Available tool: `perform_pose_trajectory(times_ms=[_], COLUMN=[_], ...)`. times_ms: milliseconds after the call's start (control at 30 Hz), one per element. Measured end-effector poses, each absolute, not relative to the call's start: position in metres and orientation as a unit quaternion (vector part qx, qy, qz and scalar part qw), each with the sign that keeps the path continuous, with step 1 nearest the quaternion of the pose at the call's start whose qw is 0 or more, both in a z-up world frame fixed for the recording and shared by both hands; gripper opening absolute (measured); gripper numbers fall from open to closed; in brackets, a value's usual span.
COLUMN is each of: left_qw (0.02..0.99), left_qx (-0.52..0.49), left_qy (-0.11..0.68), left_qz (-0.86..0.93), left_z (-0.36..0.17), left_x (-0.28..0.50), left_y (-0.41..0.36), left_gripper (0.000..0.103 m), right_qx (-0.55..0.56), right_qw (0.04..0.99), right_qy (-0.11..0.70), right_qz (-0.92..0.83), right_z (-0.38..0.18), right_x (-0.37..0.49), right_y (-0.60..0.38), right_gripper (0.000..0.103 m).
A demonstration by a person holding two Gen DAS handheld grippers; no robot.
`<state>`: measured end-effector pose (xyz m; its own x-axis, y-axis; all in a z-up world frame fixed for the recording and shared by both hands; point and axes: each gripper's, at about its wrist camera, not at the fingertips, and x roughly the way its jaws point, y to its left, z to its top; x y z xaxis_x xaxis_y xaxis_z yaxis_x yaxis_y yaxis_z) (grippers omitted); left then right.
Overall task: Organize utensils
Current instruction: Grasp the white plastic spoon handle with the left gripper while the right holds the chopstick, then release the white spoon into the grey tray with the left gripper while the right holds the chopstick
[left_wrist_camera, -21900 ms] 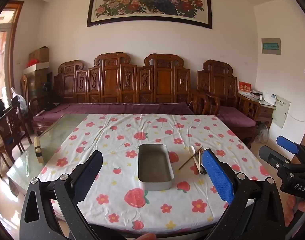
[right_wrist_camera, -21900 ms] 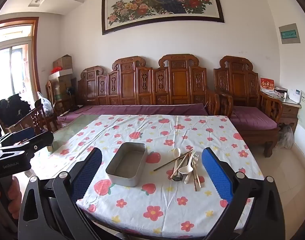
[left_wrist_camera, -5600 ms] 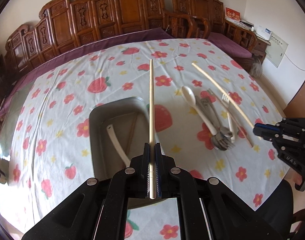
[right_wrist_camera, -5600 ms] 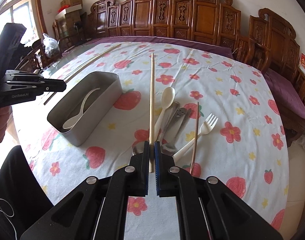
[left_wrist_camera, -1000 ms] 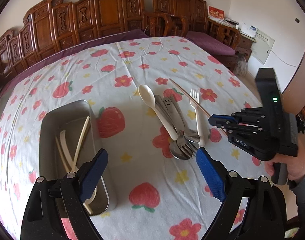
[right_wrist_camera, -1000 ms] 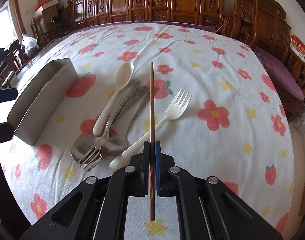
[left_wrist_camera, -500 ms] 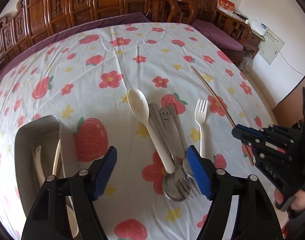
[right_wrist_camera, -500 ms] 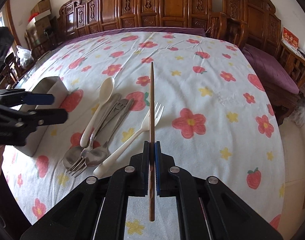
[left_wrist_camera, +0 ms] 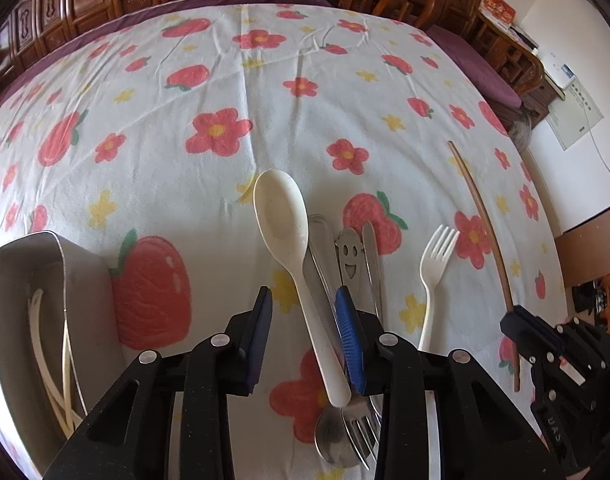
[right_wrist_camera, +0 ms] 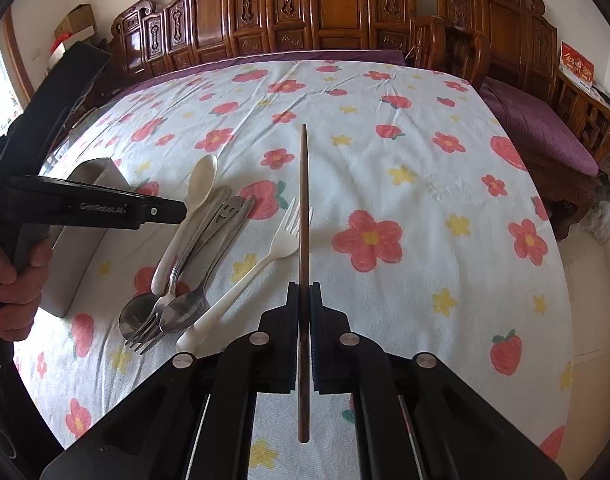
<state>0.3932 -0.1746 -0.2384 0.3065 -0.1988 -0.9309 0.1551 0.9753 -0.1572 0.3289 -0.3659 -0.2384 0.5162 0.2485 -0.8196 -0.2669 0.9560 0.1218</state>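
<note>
My left gripper (left_wrist_camera: 305, 328) points down over the utensil pile. Its jaws are closing around the handle of the cream spoon (left_wrist_camera: 283, 216); the right pad is at the handle and the left pad stands apart from it. Beside the spoon lie metal utensils, one with a smiley handle (left_wrist_camera: 347, 256), and a white plastic fork (left_wrist_camera: 435, 264). My right gripper (right_wrist_camera: 304, 292) is shut on a brown chopstick (right_wrist_camera: 304, 200), held above the cloth to the right of the pile. The metal tray (left_wrist_camera: 85, 264) on the left holds cream utensils and chopsticks (left_wrist_camera: 45, 352).
The flowered tablecloth (right_wrist_camera: 385, 140) covers the table. Carved wooden benches (right_wrist_camera: 325, 8) with purple cushions line the far and right edges. A person's hand (right_wrist_camera: 13, 276) grips the left tool's handle at the left, in front of the tray (right_wrist_camera: 65, 280).
The left gripper has moved from beside the tray to over the pile and come lower, its jaws narrowing around the cream spoon's handle. The right gripper keeps the brown chopstick, slightly shifted.
</note>
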Motion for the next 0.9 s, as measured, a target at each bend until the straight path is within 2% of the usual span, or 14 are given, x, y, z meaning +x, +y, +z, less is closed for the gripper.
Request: perform_pose_trajectory(times_ms=[200,567,700,900], left_qw=[0.802,0.806,0.807,0.812], left_qx=[-0.015,0.046,0.053,0.061], left_qy=[0.590,0.586,0.585,0.577], left_qz=[-0.091,-0.072,-0.063,-0.062], left_z=[-0.250,-0.258,-0.257,-0.251], left_x=[0.404,0.409,0.410,0.406], left_y=[-0.177,-0.191,-0.190,-0.187], left_gripper=[0.022,0.022,0.006,0.006], right_qx=[-0.005,-0.003,-0.005,-0.005], right_qw=[0.870,0.869,0.868,0.868], right_qy=[0.470,0.473,0.474,0.473], right_qz=[0.149,0.148,0.149,0.150], right_z=[-0.239,-0.241,-0.242,-0.242], right_x=[0.329,0.330,0.330,0.330], right_y=[-0.367,-0.368,-0.367,-0.367], right_gripper=[0.006,0.006,0.006,0.006])
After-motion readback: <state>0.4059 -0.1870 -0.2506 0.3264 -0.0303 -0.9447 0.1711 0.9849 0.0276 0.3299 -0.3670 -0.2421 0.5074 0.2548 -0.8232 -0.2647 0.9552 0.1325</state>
